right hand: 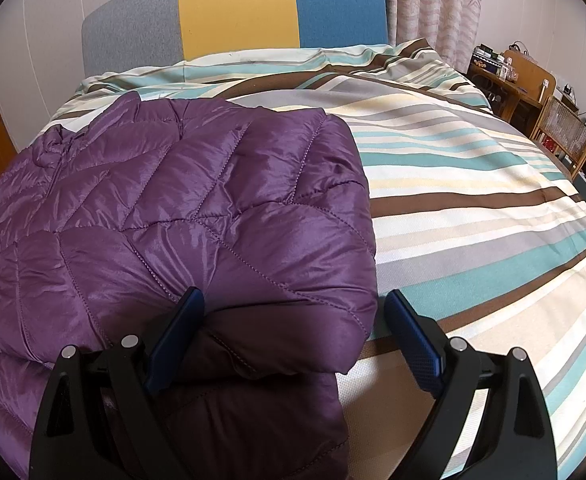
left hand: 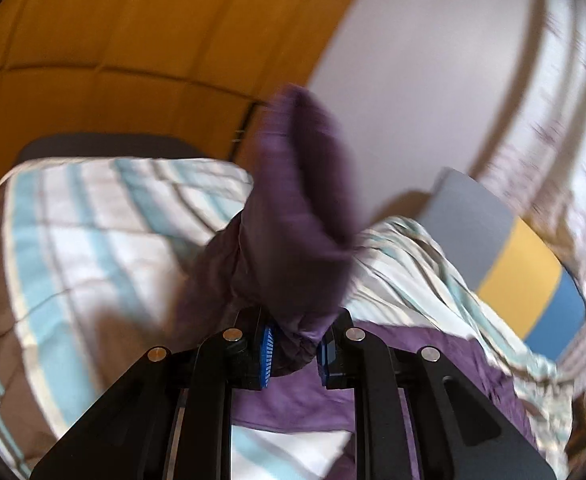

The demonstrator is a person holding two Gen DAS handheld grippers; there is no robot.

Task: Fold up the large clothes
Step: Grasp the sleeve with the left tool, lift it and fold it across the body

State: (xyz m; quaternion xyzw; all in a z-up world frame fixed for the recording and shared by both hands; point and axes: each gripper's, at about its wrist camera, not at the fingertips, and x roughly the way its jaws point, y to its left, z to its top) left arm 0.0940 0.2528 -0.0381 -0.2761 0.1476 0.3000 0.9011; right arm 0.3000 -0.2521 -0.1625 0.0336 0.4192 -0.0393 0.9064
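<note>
Purple quilted puffer jacket [right hand: 165, 208]: light, slippery, springy; pinch seams. Your left gripper [left hand: 293, 350] clamped on bunched fabric; right gripper [right hand: 293, 332] spread wide, straddling fold edge.

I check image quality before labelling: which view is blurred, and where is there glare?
Left wrist view: motion-blurred, mostly the purple jacket and curtain. Right wrist view: sharp, soft sheen on the jacket, fisheye bending of the bed.

Soft, even daylight; left wrist view smeared by motion blur; right view sharp; fisheye edges bend.
</note>
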